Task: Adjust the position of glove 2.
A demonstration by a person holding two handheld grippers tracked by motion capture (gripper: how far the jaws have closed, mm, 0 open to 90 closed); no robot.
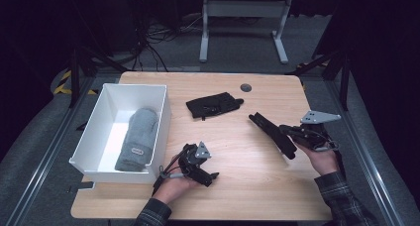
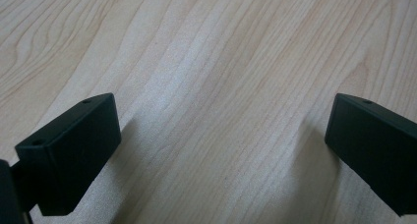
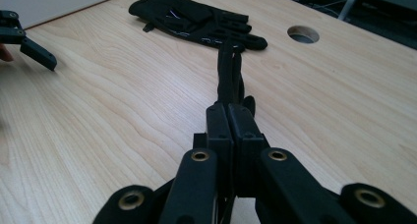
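Our right gripper [image 1: 270, 128] has its two black jaws pressed flat together, with nothing visible between them; in the right gripper view [image 3: 230, 71] they run as one thin dark line from the gripper's body out over the wood. From above we see this gripper held in our right hand [image 1: 324, 156] at the right side of the table [image 1: 257, 186], its closed jaws pointing up and left toward the black glove [image 1: 214, 105], near it but apart from it. Looking along those jaws, the black glove [image 3: 194, 20] lies flat on the tabletop just past the tips, fingers spread toward the round cable hole [image 3: 303, 34] in the wood.

Our left gripper [image 1: 210, 178] sits low near the front edge of the table, in our left hand [image 1: 173, 184], just beside the white bin [image 1: 94, 132]. Its jaws stand wide apart: in the left gripper view [image 2: 221, 150] one black pad shows at each side with bare wood grain between them, and nothing is held.

Inside the white bin a grey glove [image 1: 137, 139] lies lengthwise along the right wall. The black glove rests on open wood right of the bin, well apart from the left gripper.
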